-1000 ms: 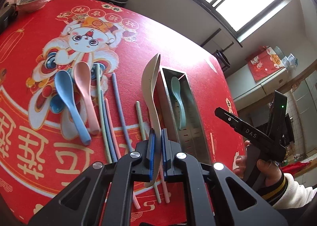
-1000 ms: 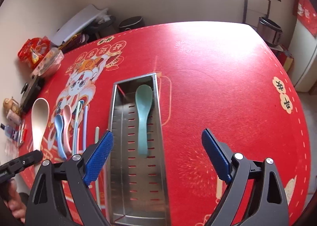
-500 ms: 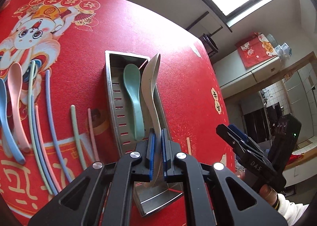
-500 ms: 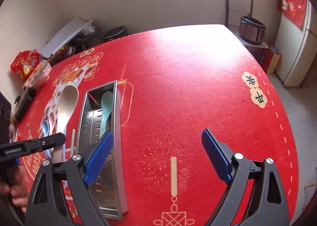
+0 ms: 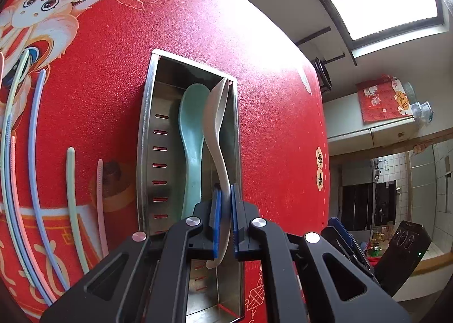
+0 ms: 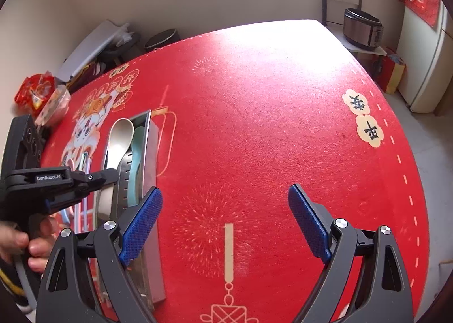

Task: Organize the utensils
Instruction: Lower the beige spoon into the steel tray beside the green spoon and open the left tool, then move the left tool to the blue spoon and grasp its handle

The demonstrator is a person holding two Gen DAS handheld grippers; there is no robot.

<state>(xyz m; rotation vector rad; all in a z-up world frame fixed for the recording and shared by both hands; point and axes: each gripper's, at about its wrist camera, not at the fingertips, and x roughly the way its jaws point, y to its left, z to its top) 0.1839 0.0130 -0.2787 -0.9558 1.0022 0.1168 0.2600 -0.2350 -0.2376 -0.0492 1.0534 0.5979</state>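
Spoons are going into a long metal box point(image 5: 147, 136) on the red desk point(image 6: 254, 124). The left tool point(image 5: 224, 224) is pinched tight on the handle of a white spoon point(image 5: 216, 113), holding it on its edge above the box, right beside a green spoon point(image 5: 192, 136) that lies inside. The right tool point(image 6: 223, 226) is spread wide open with nothing in it, over the desk just beside the box. Coloured sticks point(image 5: 70, 204) lie on the desk near the box.

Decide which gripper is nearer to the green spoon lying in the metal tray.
Left. The left gripper is over the metal tray, beside the green spoon. The right gripper hovers open outside it.
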